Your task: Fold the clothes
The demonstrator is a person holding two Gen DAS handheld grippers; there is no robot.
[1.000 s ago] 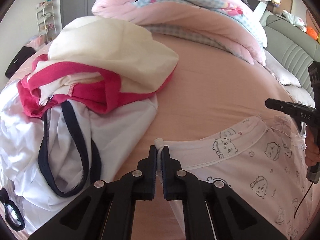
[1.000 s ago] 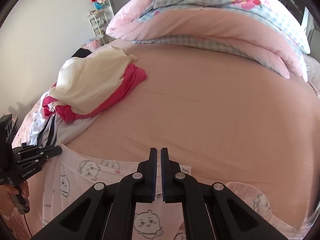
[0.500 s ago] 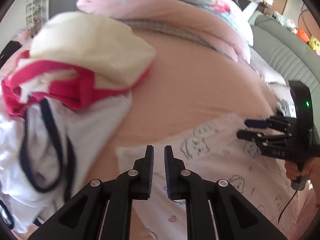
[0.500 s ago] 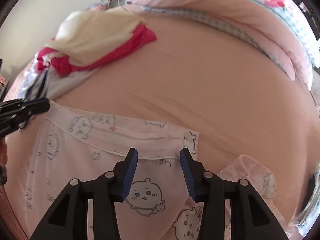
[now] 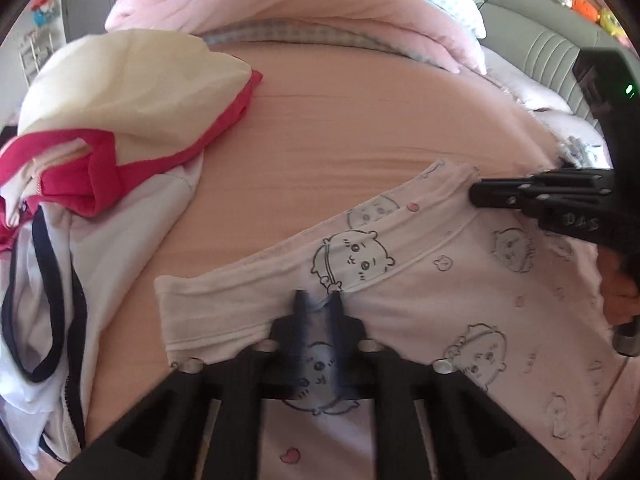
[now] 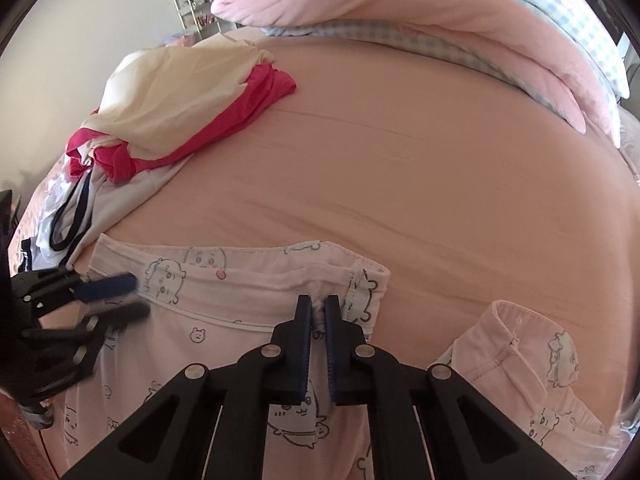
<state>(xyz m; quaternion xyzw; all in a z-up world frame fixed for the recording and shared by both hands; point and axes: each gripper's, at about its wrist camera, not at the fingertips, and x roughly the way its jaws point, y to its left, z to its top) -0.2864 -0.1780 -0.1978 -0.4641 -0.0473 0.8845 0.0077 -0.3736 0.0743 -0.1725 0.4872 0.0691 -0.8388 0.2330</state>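
A pale pink pyjama garment printed with cartoon animals lies flat on the pink bedsheet, its banded edge farthest from me. My left gripper is blurred; its jaws are closing, with a pinch of the band bunched between the pads. In the right wrist view the left gripper sits over the garment's left part. My right gripper is closing too, its blue pads pressing a fold of the band near the right corner. From the left wrist view the right gripper shows at that corner.
A heap of clothes, cream, magenta and white with navy trim, lies at the left. A rolled pink and checked duvet lines the far side. A second pink printed piece lies at the right. A grey padded headboard stands far right.
The left gripper let go of the garment's left corner, moved right along the band and pinched it again. The right gripper opened wide, sank onto the band and shut on it.
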